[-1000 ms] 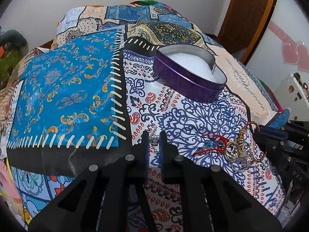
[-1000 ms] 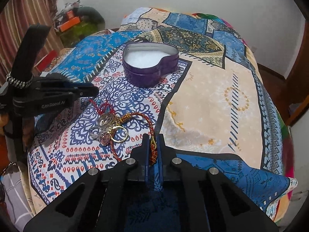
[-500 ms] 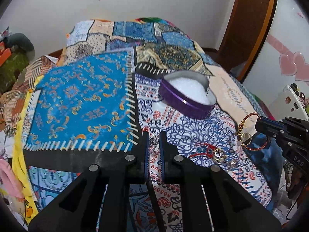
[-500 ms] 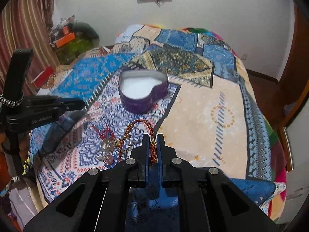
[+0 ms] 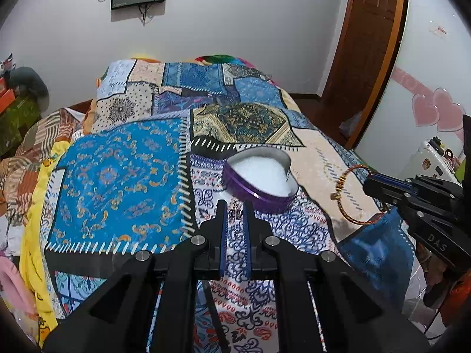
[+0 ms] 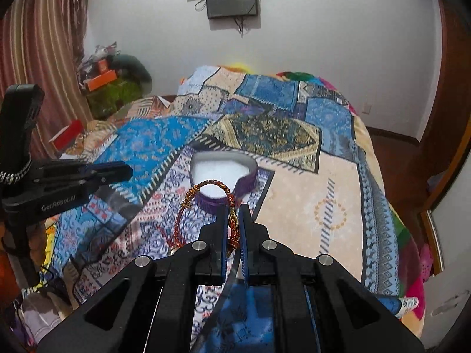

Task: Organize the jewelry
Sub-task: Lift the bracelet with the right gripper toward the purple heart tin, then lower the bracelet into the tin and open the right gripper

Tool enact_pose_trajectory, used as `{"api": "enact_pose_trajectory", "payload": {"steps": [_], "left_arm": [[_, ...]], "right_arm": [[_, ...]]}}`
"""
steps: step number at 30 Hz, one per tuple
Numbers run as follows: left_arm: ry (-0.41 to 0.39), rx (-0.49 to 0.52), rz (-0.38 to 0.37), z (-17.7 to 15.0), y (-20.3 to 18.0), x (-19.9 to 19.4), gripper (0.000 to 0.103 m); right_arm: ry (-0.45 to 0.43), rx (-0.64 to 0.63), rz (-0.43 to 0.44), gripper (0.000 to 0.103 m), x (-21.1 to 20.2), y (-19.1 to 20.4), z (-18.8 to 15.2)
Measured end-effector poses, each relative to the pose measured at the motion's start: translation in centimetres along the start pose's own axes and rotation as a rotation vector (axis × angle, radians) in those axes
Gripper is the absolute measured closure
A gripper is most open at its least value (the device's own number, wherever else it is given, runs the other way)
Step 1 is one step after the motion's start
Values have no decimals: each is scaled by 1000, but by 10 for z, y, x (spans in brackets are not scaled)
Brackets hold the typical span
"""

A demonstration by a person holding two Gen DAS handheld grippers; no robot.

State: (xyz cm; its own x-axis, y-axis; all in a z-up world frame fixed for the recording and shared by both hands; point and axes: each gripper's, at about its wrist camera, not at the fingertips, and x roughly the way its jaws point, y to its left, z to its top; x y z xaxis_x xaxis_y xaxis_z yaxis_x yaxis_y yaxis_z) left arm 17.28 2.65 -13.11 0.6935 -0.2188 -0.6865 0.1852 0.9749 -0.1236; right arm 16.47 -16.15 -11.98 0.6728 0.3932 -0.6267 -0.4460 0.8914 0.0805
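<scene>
A purple heart-shaped tin [image 5: 259, 181] with white foam inside sits open on the patterned bedspread; it also shows in the right wrist view [image 6: 223, 173]. My left gripper [image 5: 234, 213] is shut on a small silver crown ring [image 5: 235, 213], held in the air just short of the tin. My right gripper [image 6: 233, 220] is shut on a red and gold braided bracelet [image 6: 206, 203], lifted above the bed in front of the tin. The bracelet also shows in the left wrist view [image 5: 348, 194], hanging from the right gripper [image 5: 369, 181].
The bed [image 5: 123, 176] fills the middle of both views. A wooden door [image 5: 368, 58] stands to the right. Boxes and clutter [image 6: 112, 85] lie by the curtain at the left. A dark screen [image 6: 232, 0] hangs on the far wall.
Both grippers have risen well above the bed. The bracelet has been lifted off the jewelry pile, and the pile has dropped out of both views.
</scene>
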Motion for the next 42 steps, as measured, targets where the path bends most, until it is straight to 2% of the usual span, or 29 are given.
{"api": "enact_pose_trajectory", "payload": {"steps": [11,18,28,42], "left_arm": [[-29,14,-6,20,-6,11,94],[-45,23,-14,36,-10,23,94],[-26,32,-27,49,-13,49,94],[44,15,-31,46,-7,92,94]], "right_arm": [[-50,17,-2,97,15,-10,24],[-49,17,10,97,31,-13,36],[5,13,25,97,64,-15,41],[111,40,63,97,101,-23,40]]}}
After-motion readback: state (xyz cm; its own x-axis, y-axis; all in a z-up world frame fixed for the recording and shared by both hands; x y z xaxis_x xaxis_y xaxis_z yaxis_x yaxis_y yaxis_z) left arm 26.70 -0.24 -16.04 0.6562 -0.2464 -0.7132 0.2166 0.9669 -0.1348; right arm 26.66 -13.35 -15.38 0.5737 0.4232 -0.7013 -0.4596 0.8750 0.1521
